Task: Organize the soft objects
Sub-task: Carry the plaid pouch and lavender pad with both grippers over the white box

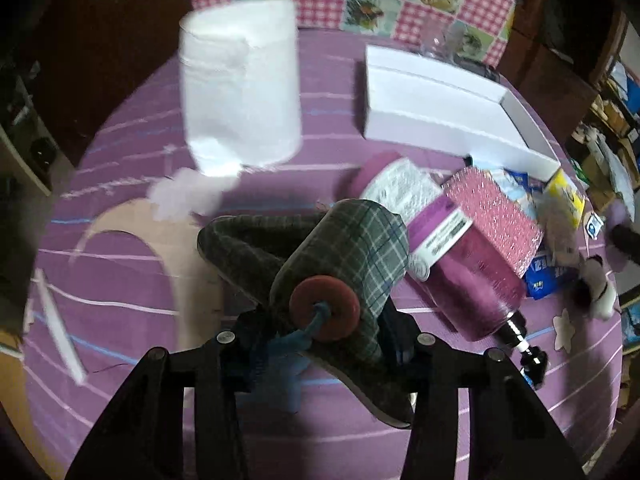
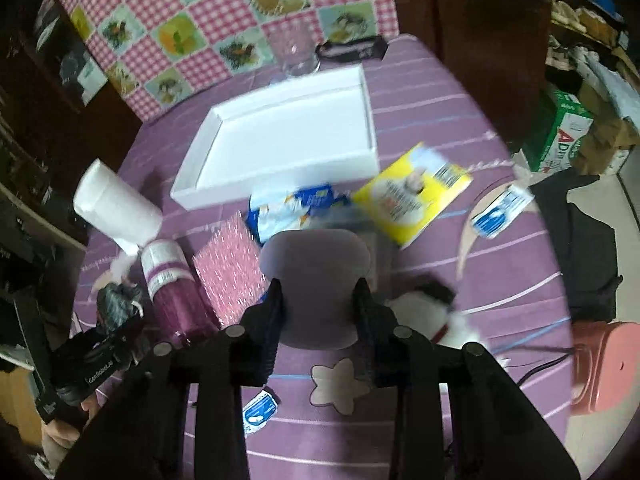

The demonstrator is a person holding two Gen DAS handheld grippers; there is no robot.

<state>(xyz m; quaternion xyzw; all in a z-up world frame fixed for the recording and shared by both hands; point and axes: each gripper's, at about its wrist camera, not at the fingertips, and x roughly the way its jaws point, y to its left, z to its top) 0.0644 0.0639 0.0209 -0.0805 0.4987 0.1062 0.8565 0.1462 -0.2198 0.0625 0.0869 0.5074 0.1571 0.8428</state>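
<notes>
Between my left claw's (image 1: 320, 344) jaws I am gripping a plaid slipper (image 1: 340, 256); my right claw (image 2: 318, 300) is clamping a lilac cushion (image 2: 316, 276), white tray (image 2: 280, 168) beyond both.

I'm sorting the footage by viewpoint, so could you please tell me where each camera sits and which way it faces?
Left wrist: sits on the left gripper, looking steeply down along its fingers at the plaid slipper clamped there, with the paper roll beyond.
Right wrist: sits on the right gripper, looking down at the lilac soft pad it grips; the left gripper and a hand show at lower left.
Shared: white tray, magenta bottle, purple tablecloth.
</notes>
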